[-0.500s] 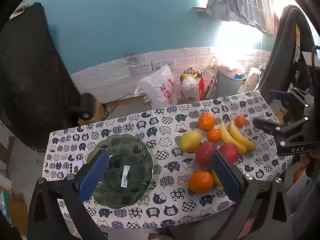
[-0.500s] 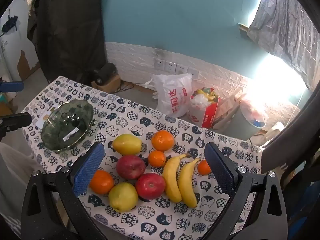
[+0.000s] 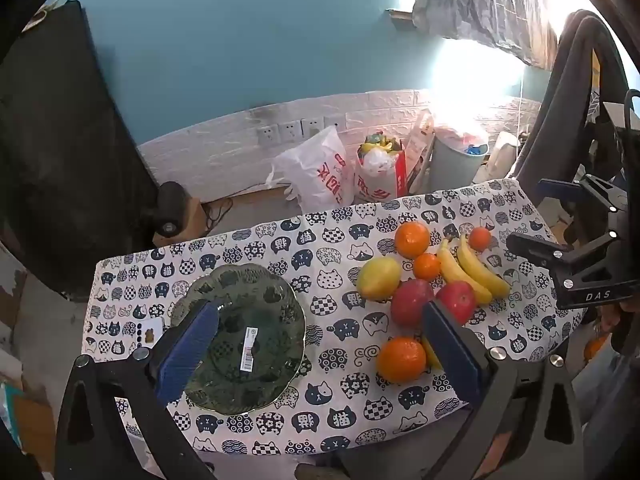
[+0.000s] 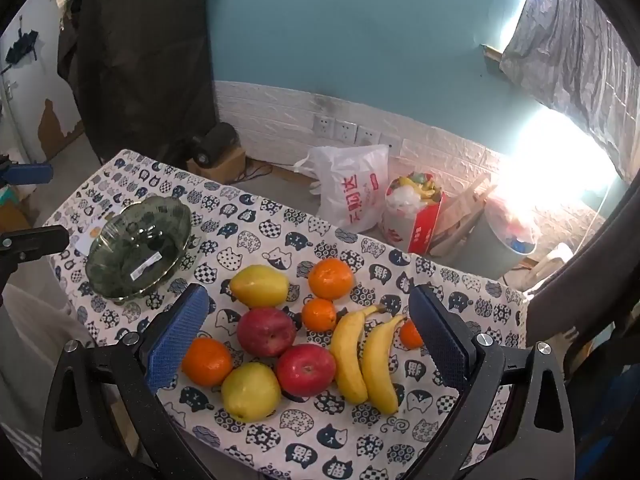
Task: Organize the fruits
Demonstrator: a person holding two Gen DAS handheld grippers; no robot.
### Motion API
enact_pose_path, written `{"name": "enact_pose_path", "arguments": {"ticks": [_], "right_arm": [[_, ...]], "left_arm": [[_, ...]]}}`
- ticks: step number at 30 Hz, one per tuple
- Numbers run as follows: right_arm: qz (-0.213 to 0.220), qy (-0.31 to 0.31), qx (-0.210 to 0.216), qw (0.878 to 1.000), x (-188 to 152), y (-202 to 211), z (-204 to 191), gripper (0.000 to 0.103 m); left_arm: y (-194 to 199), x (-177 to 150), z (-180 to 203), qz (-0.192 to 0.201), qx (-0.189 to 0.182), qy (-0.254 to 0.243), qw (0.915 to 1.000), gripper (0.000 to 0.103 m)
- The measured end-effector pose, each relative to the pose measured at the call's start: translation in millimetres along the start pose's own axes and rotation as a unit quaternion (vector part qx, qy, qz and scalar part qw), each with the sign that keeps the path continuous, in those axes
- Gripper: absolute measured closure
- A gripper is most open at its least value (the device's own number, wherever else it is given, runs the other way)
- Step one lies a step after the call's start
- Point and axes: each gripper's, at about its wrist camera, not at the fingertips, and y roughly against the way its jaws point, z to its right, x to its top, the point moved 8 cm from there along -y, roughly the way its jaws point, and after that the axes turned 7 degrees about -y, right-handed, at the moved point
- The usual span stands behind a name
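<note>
— Green glass: one scalloped bowl (image 3: 244, 336), empty bar a barcode sticker, at the left end of my cat-print tablecloth (image 3: 280, 240).

— Fruit?

— All loose on the cloth to its right. Two bananas (image 4: 368, 356) side by side, two red apples (image 4: 306, 368) touching, two yellow pears (image 4: 258, 284), four oranges (image 4: 330, 278) of mixed size.

— Your grippers?

— I hold both above the table, tilted downward. Left gripper (image 3: 320, 356): jaws spread wide, nothing between them, over the bowl's right side. Right gripper (image 4: 308, 344): jaws equally wide, empty, over the fruit cluster.
</note>
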Motion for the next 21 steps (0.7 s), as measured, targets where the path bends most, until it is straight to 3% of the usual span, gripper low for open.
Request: {"name": "enact_pose_path", "arguments": {"ticks": [21], "right_arm": [[-0.010,-0.008,-0.002,1.000,-2.9,-2.6,3.3,0.005]], "left_arm": [[-8.4,-4.0,-1.7,-0.019,-0.004,0.009,0.9998,0.000]]}}
